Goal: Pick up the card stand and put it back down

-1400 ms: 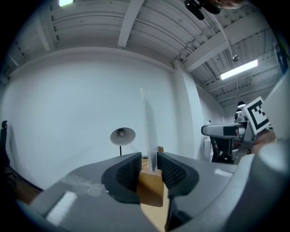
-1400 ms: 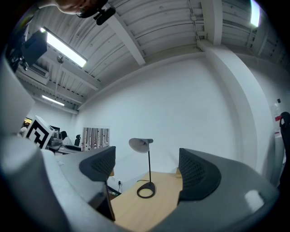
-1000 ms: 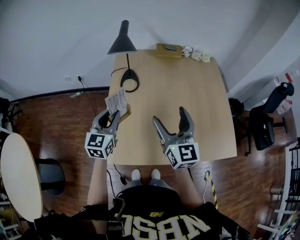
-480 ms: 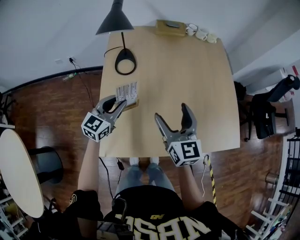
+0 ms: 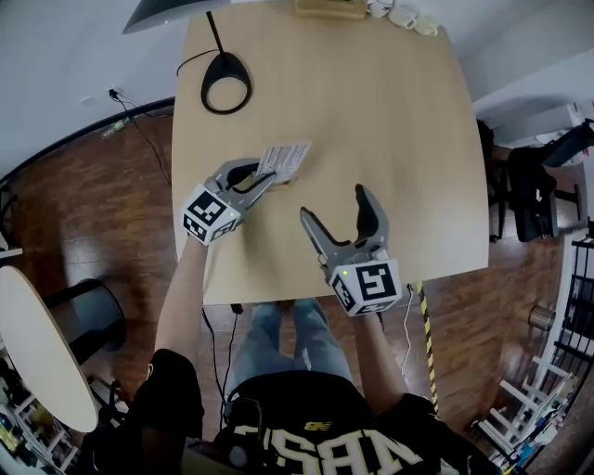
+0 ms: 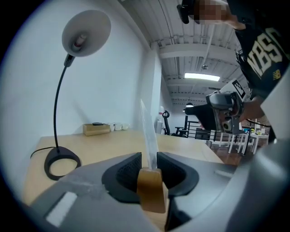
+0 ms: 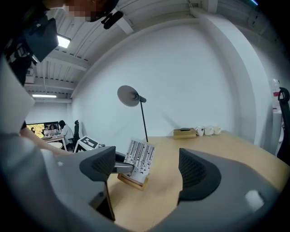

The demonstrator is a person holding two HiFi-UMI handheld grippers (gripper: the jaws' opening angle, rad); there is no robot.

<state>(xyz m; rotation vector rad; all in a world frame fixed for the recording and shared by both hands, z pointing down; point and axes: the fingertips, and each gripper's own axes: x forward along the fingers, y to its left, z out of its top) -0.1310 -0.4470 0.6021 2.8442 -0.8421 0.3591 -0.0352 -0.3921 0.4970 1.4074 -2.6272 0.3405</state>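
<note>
The card stand (image 5: 287, 160), a small wooden base with a striped white card upright in it, is held over the left part of the wooden table (image 5: 399, 139). My left gripper (image 5: 270, 179) is shut on it, the jaws pinching card and wooden base (image 6: 151, 192) from both sides. In the right gripper view the card stand (image 7: 138, 164) has its base at the table top; whether it touches I cannot tell. My right gripper (image 5: 333, 205) hangs open and empty near the front edge, to the right of the stand.
A black desk lamp (image 5: 225, 82) stands at the table's far left, its cable trailing off the edge. A tan box (image 5: 329, 7) and white cups (image 5: 405, 13) sit along the far edge. An office chair (image 5: 538, 176) is to the right, a round table (image 5: 42, 343) to the left.
Both grippers have come down toward the table. The left one carried the card stand from the table's left edge inward over the top. The right one stayed open.
</note>
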